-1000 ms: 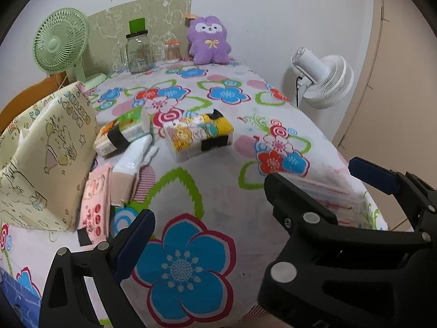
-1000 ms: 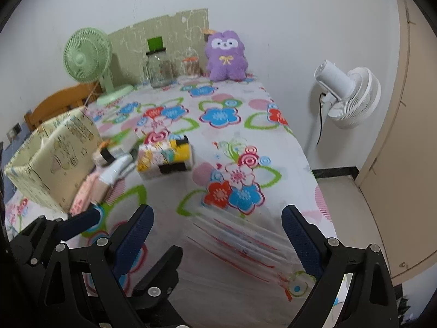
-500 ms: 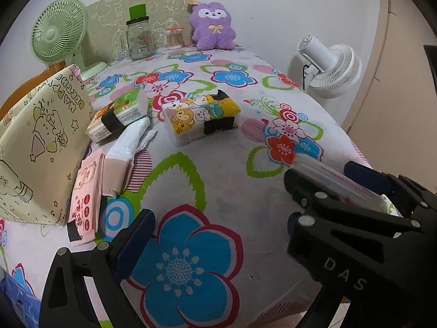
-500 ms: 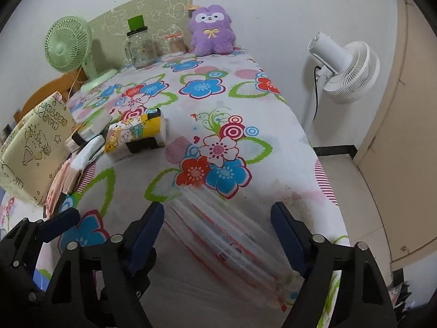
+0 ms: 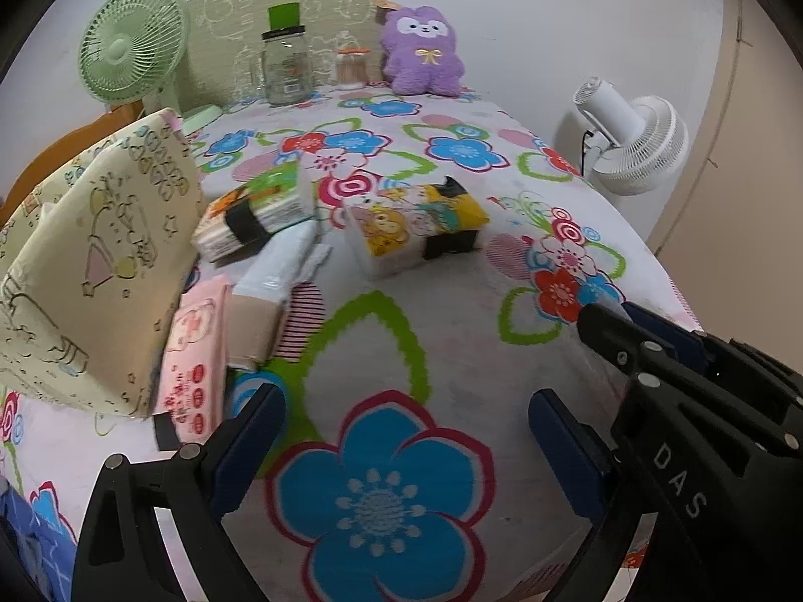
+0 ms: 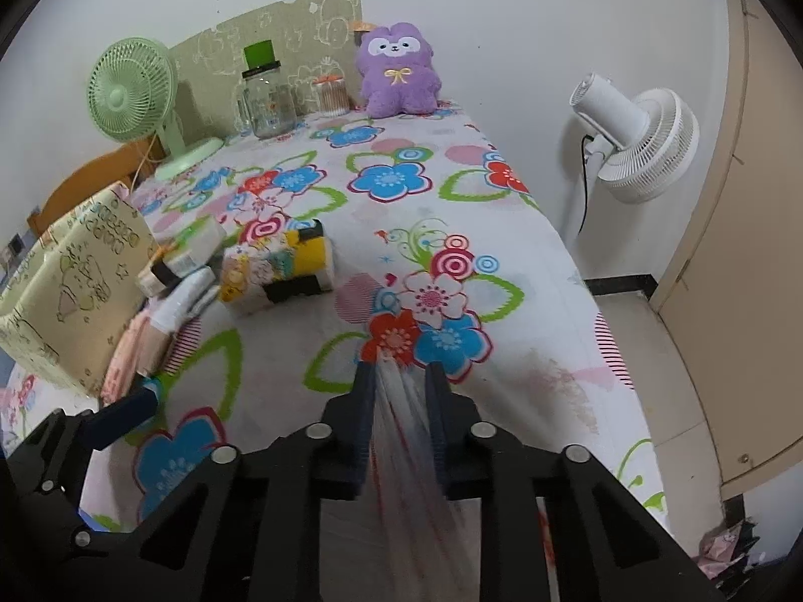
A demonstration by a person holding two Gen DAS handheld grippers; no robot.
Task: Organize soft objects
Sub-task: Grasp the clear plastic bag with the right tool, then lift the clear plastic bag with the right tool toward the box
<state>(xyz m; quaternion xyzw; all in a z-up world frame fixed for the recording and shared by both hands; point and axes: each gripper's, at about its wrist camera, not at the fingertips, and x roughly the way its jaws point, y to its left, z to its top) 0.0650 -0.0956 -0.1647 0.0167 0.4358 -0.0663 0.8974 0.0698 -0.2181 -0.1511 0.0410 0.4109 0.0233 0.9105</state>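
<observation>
Floral counter (image 6: pixel 502 231) crowded at 10 o'clock. Right tool (image 6: pixel 399 376) just closing, pinching clear striped packet (image 6: pixel 401 401) at 6 o'clock; left tool (image 5: pixel 406 426) wide, empty. Risk: slick film slipping from shallow pinch.

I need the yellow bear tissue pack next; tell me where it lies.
In the left wrist view the yellow bear tissue pack lies mid-table on the floral cloth, right of the green-orange tissue pack, apart from it.

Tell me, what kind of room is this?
Probably a room in someone's home, maybe a bedroom. A table with a flowery cloth holds a purple plush toy and a small green fan; a white fan stands beside it.
</observation>
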